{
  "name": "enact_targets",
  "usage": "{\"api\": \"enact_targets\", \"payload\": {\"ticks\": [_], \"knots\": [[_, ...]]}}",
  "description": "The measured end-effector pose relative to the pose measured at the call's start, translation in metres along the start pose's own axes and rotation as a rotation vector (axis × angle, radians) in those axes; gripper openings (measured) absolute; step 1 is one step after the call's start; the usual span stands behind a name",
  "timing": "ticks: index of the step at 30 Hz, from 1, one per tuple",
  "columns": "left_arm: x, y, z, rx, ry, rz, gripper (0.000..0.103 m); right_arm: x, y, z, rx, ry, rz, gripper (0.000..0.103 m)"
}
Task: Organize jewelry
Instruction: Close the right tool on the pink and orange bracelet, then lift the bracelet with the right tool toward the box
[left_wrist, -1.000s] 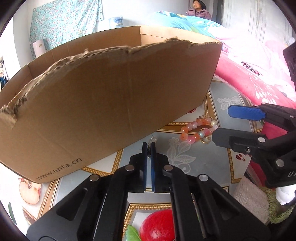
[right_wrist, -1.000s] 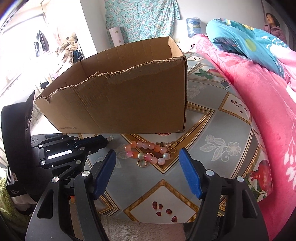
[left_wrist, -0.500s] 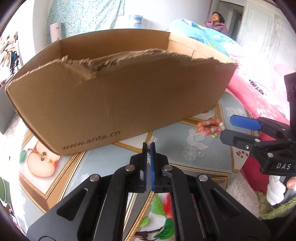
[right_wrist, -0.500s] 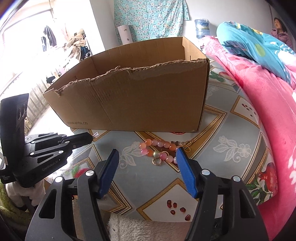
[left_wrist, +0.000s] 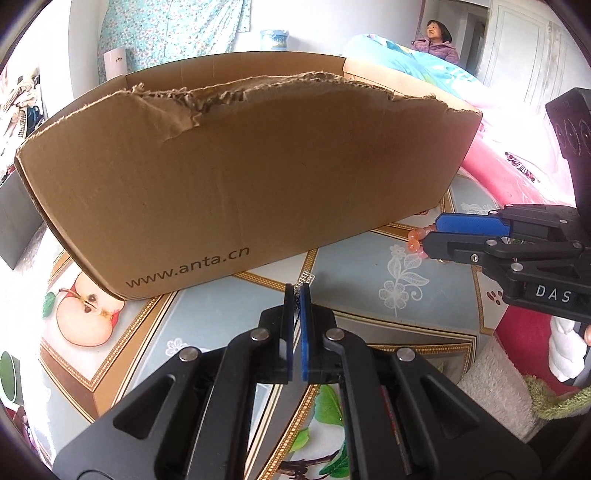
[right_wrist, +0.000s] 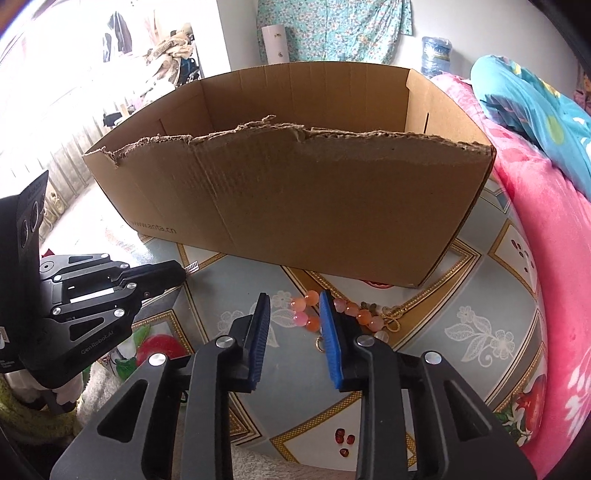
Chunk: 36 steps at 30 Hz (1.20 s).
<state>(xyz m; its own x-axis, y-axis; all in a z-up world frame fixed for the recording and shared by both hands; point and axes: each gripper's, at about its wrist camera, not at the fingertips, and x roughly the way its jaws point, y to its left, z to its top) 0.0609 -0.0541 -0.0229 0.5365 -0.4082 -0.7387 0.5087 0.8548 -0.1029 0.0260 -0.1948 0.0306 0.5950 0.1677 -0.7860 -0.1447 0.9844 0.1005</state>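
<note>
Your right hand-held gripper has come forward over the bead bracelet since a second ago, and its jaws are closing: earlier they stood wide with the whole strand ahead of them, now the left end of the strand sits between the blue pads, which do not yet press on the beads. The bracelet lies on the patterned desk, just in front of the cardboard box, toward the box's right corner; from the right wrist camera it is at about twelve o'clock of the jaws, with the rest of the strand and its gold ring trailing to two o'clock.

Your left hand-held gripper is clenched on a small silvery piece that pokes out past its tips; what it is I cannot tell. The box has swung from overhead to square ahead in its view, at twelve o'clock.

This looks like the pick-up of the bracelet, with dropping both pieces into the box the likely next step. Only a few beads are caught, so the strand may slip.
</note>
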Motion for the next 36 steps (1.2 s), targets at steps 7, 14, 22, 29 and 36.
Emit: {"api": "enact_targets", "payload": {"ticks": [7, 14, 22, 29, 36], "knots": [[-0.001, -0.002, -0.002, 0.019, -0.007, -0.001, 0.002, 0.011, 0.007, 0.001, -0.037, 0.032, -0.020, 0.023], [-0.002, -0.003, -0.003, 0.014, -0.012, 0.002, 0.002, 0.025, 0.008, 0.004, -0.072, 0.067, -0.068, 0.012], [-0.001, -0.002, -0.002, 0.012, -0.011, 0.007, 0.002, -0.004, -0.031, 0.018, 0.082, -0.001, -0.025, 0.009], [-0.002, 0.001, -0.001, 0.005, -0.014, 0.014, 0.002, -0.036, -0.074, 0.024, 0.242, -0.066, 0.043, 0.009], [-0.006, 0.007, -0.004, -0.007, -0.014, 0.029, 0.002, -0.043, -0.054, 0.033, 0.224, -0.073, 0.188, 0.009]]}}
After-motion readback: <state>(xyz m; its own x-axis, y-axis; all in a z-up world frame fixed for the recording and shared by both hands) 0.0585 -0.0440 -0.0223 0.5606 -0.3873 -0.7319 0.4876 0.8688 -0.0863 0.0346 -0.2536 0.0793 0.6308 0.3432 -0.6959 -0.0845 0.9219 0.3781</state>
